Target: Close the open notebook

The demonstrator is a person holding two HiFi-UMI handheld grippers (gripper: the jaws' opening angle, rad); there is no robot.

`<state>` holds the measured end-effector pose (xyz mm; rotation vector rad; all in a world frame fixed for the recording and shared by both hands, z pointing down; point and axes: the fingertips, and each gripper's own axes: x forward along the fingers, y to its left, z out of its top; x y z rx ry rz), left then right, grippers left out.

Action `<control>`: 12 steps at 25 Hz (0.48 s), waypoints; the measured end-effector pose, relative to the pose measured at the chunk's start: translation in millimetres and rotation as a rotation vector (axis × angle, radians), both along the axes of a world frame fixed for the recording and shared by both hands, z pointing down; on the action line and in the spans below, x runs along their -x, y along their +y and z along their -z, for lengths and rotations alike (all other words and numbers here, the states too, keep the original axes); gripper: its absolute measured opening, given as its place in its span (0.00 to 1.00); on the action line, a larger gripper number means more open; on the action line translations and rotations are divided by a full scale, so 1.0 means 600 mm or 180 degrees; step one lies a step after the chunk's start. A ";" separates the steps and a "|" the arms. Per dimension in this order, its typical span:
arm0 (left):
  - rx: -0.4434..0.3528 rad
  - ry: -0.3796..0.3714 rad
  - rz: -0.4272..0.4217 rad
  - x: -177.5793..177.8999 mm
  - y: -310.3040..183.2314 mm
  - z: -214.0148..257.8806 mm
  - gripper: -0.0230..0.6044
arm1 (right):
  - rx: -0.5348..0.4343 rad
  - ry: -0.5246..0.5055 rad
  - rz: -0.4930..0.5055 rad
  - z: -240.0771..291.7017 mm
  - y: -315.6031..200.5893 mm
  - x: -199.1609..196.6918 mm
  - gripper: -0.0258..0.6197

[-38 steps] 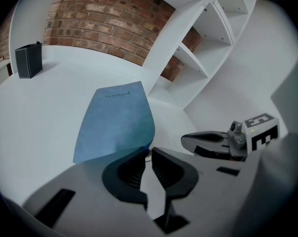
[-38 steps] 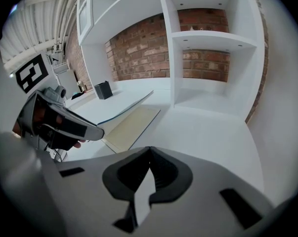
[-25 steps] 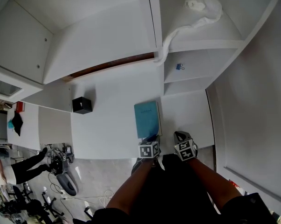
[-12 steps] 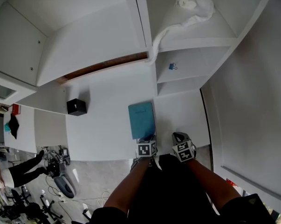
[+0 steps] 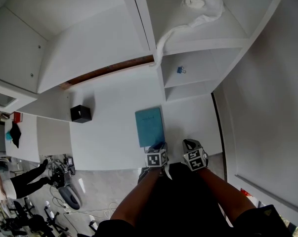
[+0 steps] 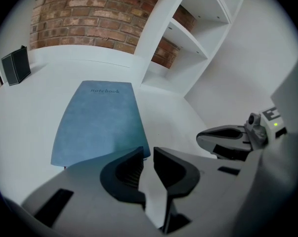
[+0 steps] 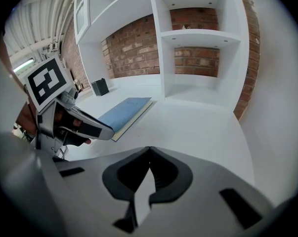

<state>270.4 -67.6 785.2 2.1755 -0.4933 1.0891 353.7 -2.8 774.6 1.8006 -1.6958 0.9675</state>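
Already the notebook lay shut on the table, so the left gripper, its fingers just opening to a narrow empty gap at the near edge, might snag the cover; the right gripper was pinched closed, empty.

Head view: high above, facing steeply down onto the white desk and shelves. Left gripper view: low and close over the desk, facing along the notebook toward the brick wall. Right gripper view: equally low, beside it, facing the shelves. All three share notebook and desk.
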 end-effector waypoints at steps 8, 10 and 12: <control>0.0191 -0.0016 -0.0047 -0.008 -0.003 -0.016 0.07 | -0.0024 -0.0031 0.0049 0.008 0.007 -0.002 0.04; 0.0151 -0.0003 -0.0094 -0.007 -0.003 -0.012 0.07 | -0.0161 -0.0169 0.0045 0.020 0.002 0.002 0.04; 0.0112 0.0081 -0.0088 -0.003 -0.003 0.006 0.07 | -0.0336 -0.0364 -0.0028 0.039 -0.005 0.004 0.04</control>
